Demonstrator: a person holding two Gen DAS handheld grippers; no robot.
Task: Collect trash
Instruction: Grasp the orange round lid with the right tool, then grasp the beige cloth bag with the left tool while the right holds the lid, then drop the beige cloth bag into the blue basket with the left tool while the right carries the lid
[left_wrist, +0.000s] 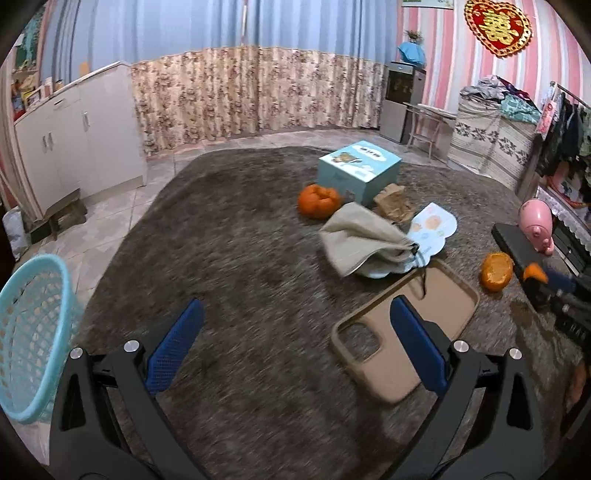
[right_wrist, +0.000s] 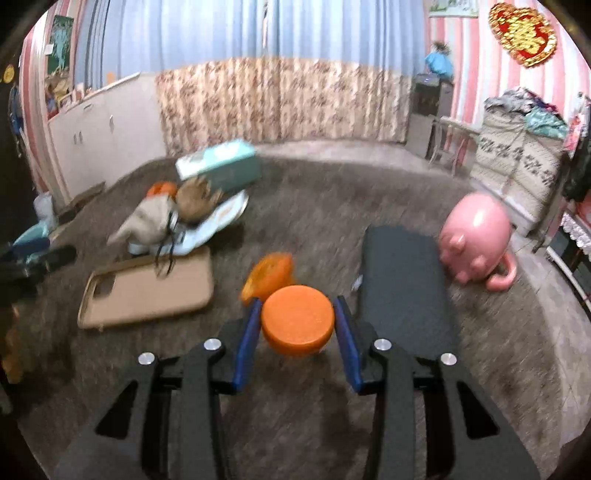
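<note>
Right gripper (right_wrist: 297, 319) pinching an orange peel piece (right_wrist: 297, 325) mid-frame, lifted clear of the rug (right_wrist: 295, 206) presumably for the blue basket (left_wrist: 31, 332) at lower left, left gripper (left_wrist: 295, 325) spread and empty above the tan phone case (left_wrist: 406, 332), second peel (left_wrist: 496, 271) at right.

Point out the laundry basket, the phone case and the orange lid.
laundry basket (left_wrist: 31, 332), left wrist view, on its mesh wall.
phone case (left_wrist: 439, 306), left wrist view, on its bare inner face.
orange lid (right_wrist: 297, 316), right wrist view, on its flat top.
</note>
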